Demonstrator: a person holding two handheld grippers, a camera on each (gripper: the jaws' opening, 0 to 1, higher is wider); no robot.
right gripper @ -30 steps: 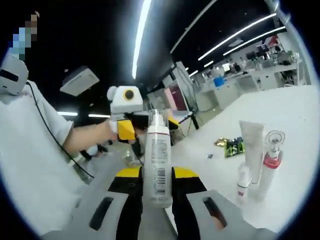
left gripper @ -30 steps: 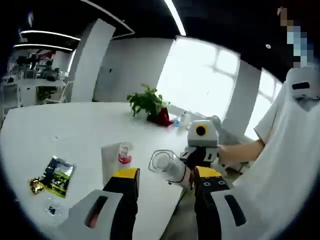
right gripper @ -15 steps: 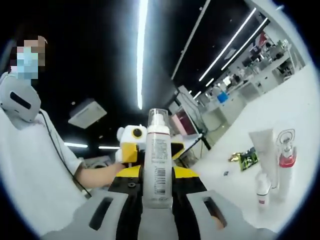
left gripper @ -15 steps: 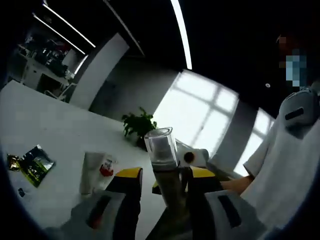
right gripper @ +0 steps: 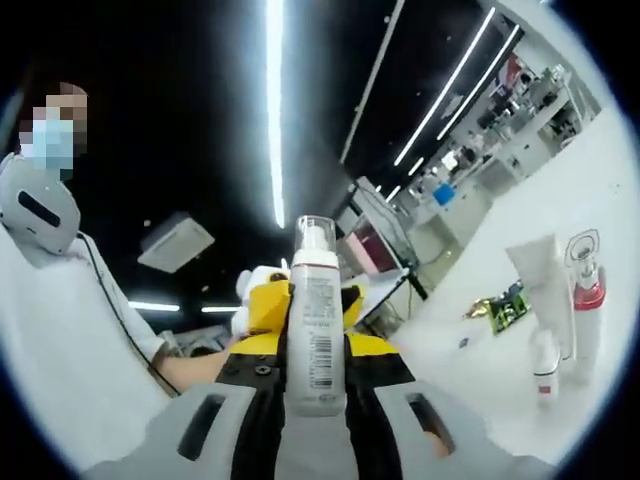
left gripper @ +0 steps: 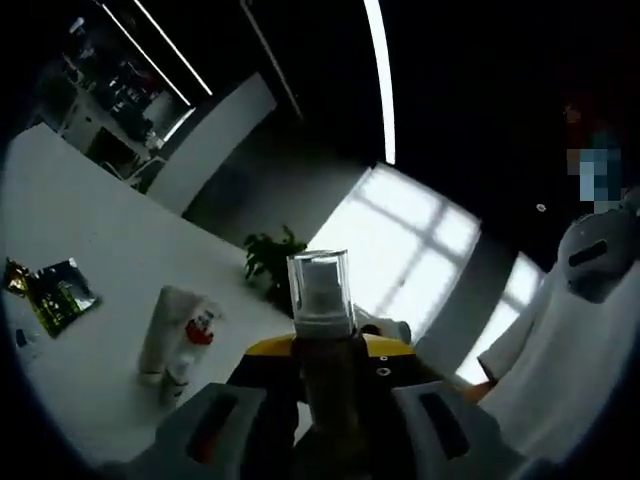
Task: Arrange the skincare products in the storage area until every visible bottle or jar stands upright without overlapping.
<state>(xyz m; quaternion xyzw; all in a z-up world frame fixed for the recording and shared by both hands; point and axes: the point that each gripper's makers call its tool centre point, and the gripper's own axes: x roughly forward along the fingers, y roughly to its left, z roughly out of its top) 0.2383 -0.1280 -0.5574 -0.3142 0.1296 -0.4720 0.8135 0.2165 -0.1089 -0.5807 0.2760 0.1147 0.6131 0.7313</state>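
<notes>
pump bottle (right gripper: pixel 316 318) clamped upright in right tongs (right gripper: pixel 317 372), also between left tongs (left gripper: pixel 328 362), grip there unclear. mid-handover above surface (left gripper: pixel 90 260); next, lower beside standing tube (right gripper: pixel 545 285).

The left tool (left gripper: pixel 322 372) has pale grey bodies with a dark slot in each, black jaws and yellow caps at the tips; a small screw head sits just under one yellow cap. The right tool (right gripper: pixel 314 372) is built the same: grey housings with dark oval slots, black inner faces, yellow tips. The person wears a white short-sleeved shirt (right gripper: pixel 60 350), a thin dark cable (right gripper: pixel 118 315) running down over it, and a pale grey device with a dark slot at the neck.
</notes>
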